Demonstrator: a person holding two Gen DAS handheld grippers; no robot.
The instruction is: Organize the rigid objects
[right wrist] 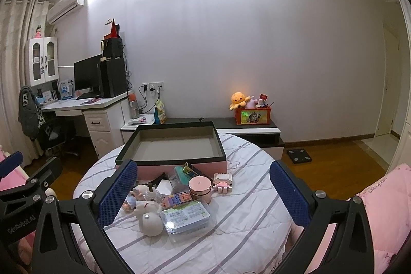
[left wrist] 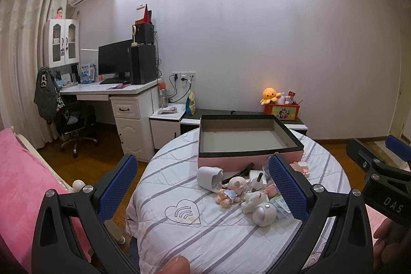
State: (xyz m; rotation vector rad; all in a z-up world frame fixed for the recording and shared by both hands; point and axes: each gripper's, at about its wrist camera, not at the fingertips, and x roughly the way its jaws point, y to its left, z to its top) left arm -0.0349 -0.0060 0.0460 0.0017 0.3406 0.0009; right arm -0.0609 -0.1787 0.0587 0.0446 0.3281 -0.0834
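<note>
A pink box with a black rim (left wrist: 250, 157) (right wrist: 179, 166) stands open and empty at the far side of a round table covered in striped quilt (left wrist: 205, 230) (right wrist: 231, 222). In front of it lies a pile of small things: a white cup on its side (left wrist: 209, 177), a doll figure (left wrist: 230, 193), a white round toy (left wrist: 263, 213) (right wrist: 151, 221), a clear plastic case (right wrist: 187, 216), a pink round jar (right wrist: 200, 188) and a pink brick toy (right wrist: 223, 182). My left gripper (left wrist: 203, 189) is open above the pile. My right gripper (right wrist: 205, 194) is open above it too.
A white desk with monitor (left wrist: 115, 63) and a chair (left wrist: 74, 122) stand at the left. A low cabinet with an orange toy box (left wrist: 281, 112) (right wrist: 253, 116) lines the back wall. Pink bedding (left wrist: 23, 171) (right wrist: 385, 209) lies beside the table. A scale (right wrist: 299, 155) lies on the floor.
</note>
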